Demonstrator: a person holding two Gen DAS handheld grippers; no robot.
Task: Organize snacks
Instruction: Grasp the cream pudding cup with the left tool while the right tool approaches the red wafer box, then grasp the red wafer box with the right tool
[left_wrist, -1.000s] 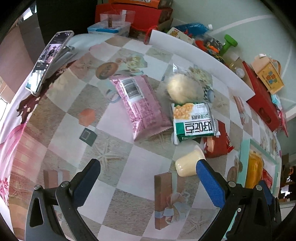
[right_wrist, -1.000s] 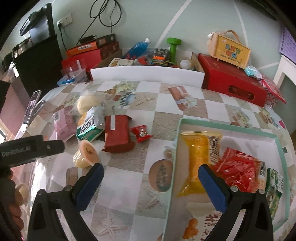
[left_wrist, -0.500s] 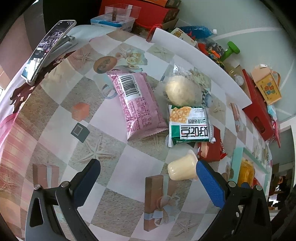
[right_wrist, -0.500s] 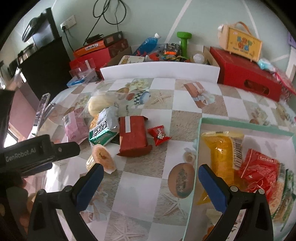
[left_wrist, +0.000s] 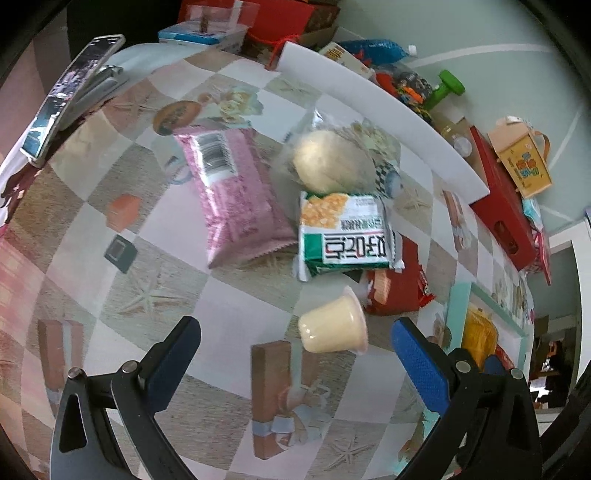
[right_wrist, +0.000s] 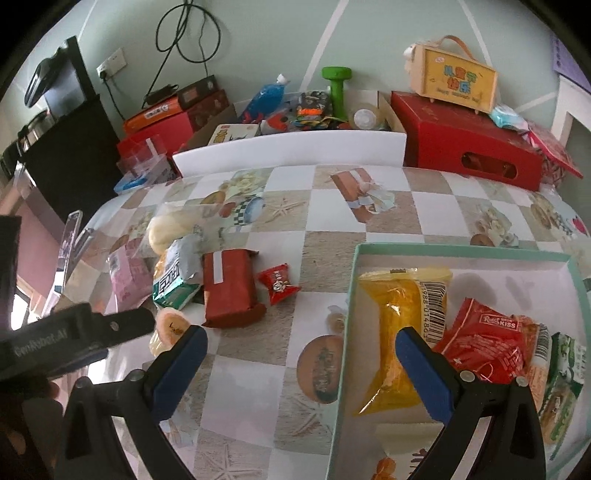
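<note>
L claw (left_wrist: 295, 354) is spread wide, holding nothing, low over the bench (left_wrist: 229, 317). Just ahead, between the blue pads but nearer the R one, lies a jelly cup (left_wrist: 332, 326) on its side, lid end away from the L pad. R claw (right_wrist: 299, 358) is also wide open & empty, hovering over the near-L edge of the tray (right_wrist: 461, 249).

Past the cup: a green pack (left_wrist: 345, 236) partly on a red pack (left_wrist: 400, 295), a bun in clear wrap (left_wrist: 332, 166) behind it, a pink pack (left_wrist: 232, 199) to the L. In the R view a small red candy (right_wrist: 277, 282) sits beside the red pack, apart from the tray. The tray already has a yellow bag (right_wrist: 402, 325), a red bag (right_wrist: 487, 347) & more at its R side.

Step in hand, as I read it: L claw lining up on the cup, w/ 5 loose snacks + cup left on the bench. Next move prob. needs the claw shifted a bit R to center the cup, lowered, then closed gently across its body; cup is round & soft, so it may roll or squash.
</note>
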